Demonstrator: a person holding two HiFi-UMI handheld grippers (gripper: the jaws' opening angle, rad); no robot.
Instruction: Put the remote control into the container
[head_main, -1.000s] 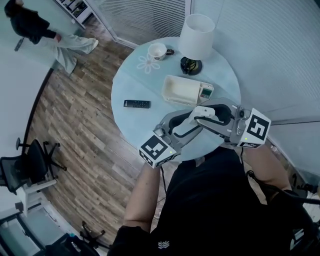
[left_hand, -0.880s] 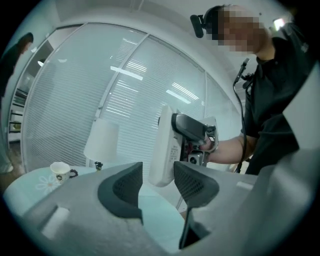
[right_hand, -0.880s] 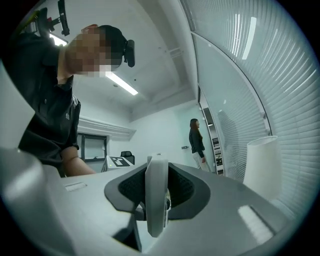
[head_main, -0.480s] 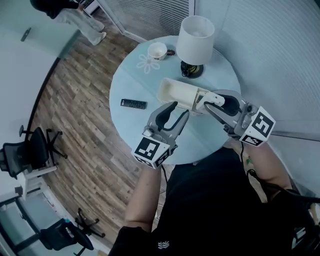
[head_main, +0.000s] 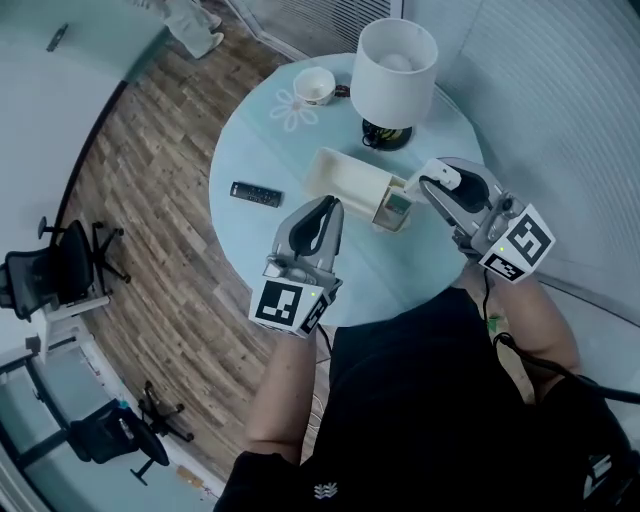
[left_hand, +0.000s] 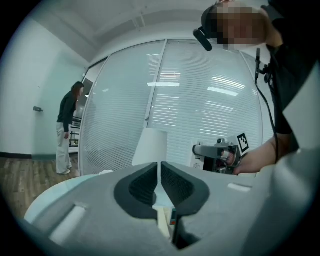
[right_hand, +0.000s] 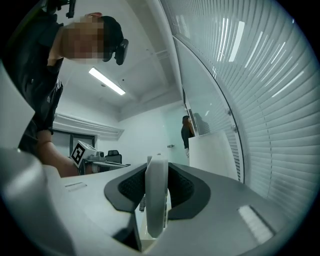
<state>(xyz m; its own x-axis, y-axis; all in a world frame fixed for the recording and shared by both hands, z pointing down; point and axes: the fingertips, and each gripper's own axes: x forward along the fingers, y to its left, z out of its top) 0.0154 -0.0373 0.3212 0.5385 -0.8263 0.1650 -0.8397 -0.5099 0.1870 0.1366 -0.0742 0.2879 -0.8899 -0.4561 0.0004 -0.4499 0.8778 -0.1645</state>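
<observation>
A black remote control (head_main: 255, 194) lies on the round glass table (head_main: 250, 150), left of the cream container (head_main: 345, 177). A small white device with a green screen (head_main: 397, 207) sits at the container's right end. My left gripper (head_main: 325, 207) points at the container's near side. Its jaws have just been closing and stand shut with nothing between them (left_hand: 160, 172). My right gripper (head_main: 432, 182) hovers right of the container, shut on a flat white remote-like piece (right_hand: 157, 187), whose end shows at the tips (head_main: 447, 177).
A white lamp (head_main: 395, 62) on a dark base stands behind the container, with a cup (head_main: 314, 87) and a flower mat (head_main: 285, 113) at the back left. Wood floor and office chairs (head_main: 65, 275) lie left of the table. A person (left_hand: 66, 127) stands far off.
My left gripper has swung from pointing right to pointing at the container, and its jaws have closed. The right gripper has carried the white piece up and to the right.
</observation>
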